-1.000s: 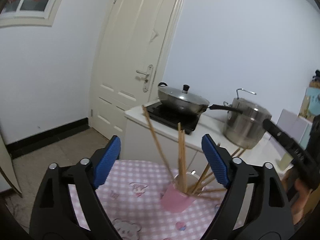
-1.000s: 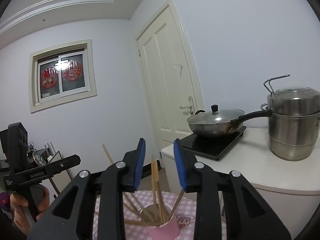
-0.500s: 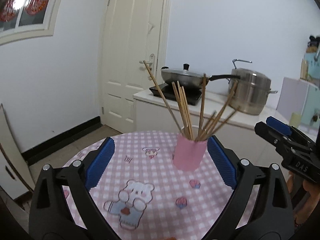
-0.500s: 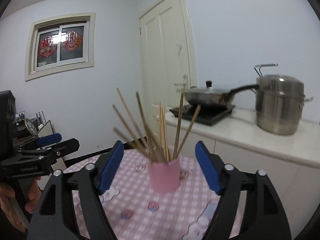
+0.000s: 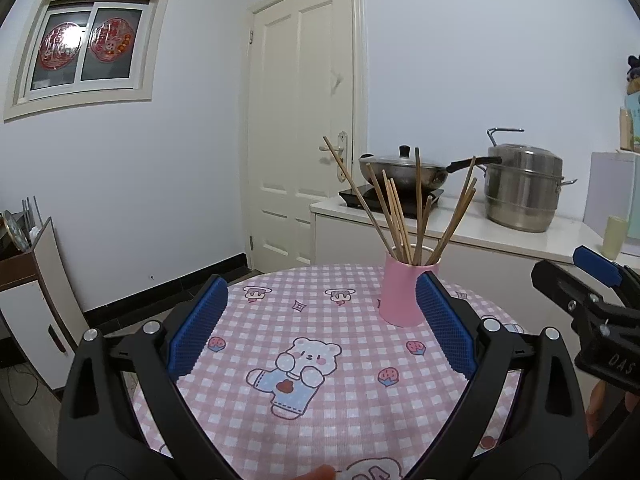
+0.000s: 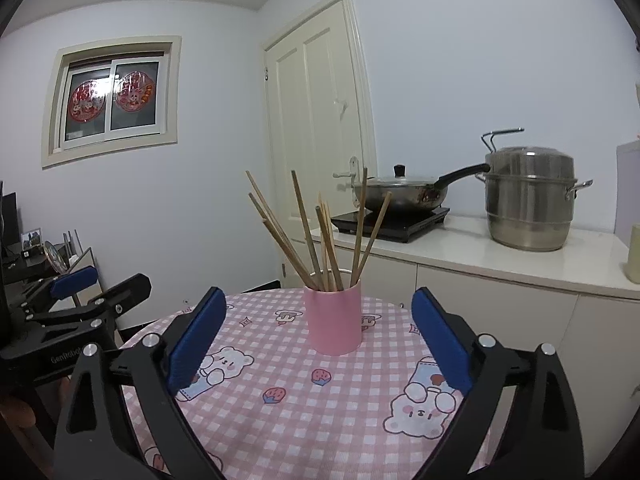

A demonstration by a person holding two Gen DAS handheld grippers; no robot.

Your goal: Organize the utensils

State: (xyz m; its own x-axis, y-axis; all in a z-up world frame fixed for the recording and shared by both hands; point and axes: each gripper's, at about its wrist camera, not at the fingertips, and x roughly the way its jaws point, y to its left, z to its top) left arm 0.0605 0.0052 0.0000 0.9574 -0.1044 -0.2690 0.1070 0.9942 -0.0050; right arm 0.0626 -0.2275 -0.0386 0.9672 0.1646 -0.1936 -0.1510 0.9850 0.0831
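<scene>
Room, left wrist view: pale walls, a cream door [image 5: 306, 128], a window [image 5: 86, 46] with red paper cuttings, and a white counter carrying a lidded wok [image 5: 402, 172] on a black cooktop and a steel steamer pot [image 5: 522, 186].
Desk, left wrist view: round, under a pink checked cloth [image 5: 320, 360] printed with bears and strawberries.
Cup, left wrist view: the pink cup [image 5: 402, 296] stands upright on the far right part of the desk, just beside my right-hand pad in the picture.
Chopsticks, left wrist view: the wooden chopsticks [image 5: 400, 212] stand in the cup, fanned out at different tilts.
My left gripper [image 5: 320, 328]: jaws spread wide, nothing between the blue pads, held above the near half of the desk.
My right gripper, left wrist view [image 5: 592, 280]: it shows at the right edge, off the side of the desk.
Room, right wrist view: same door, window, wok and steamer pot behind.
Cup, right wrist view: the cup [image 6: 334, 320] sits midway between my pads but farther off, chopsticks [image 6: 320, 236] upright in it.
My right gripper [image 6: 318, 340]: jaws wide apart, holding nothing.
My left gripper, right wrist view [image 6: 92, 292]: at the left edge, beside the desk.
</scene>
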